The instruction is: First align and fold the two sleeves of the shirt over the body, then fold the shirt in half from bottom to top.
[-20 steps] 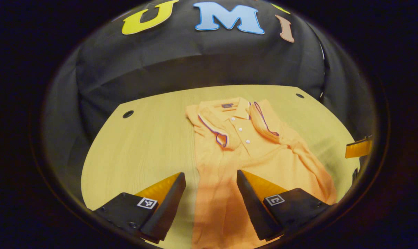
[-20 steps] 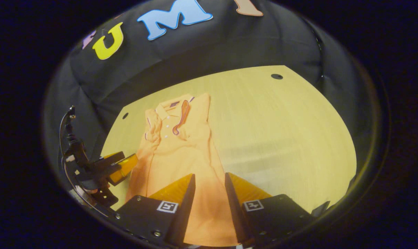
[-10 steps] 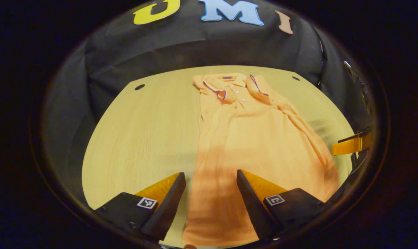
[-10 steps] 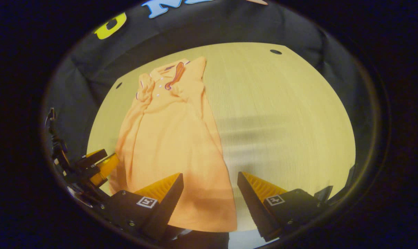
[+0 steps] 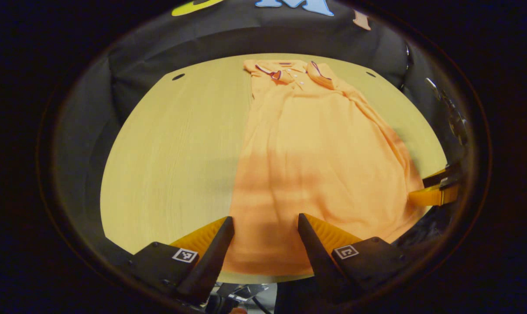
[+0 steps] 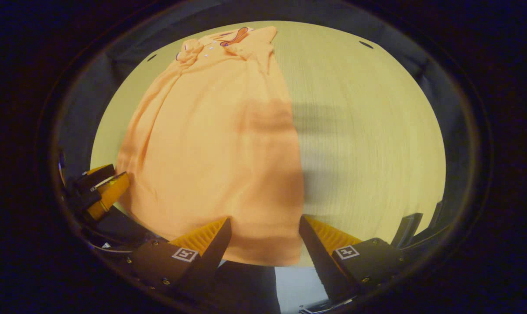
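The orange shirt lies flat on the pale wood surface, collar at the far end and hem toward me. Both sleeves are folded in over the body; the right one shows as a ridge along the edge.

My left hand-held gripper hangs over the hem's left corner, fingers spread wide, nothing between them. My right hand-held gripper hangs over the hem's right corner, equally wide apart and holding nothing. I cannot tell whether either one touches the cloth.

In the right gripper view, the shirt runs from the near edge to the far side, with bare surface to its right.
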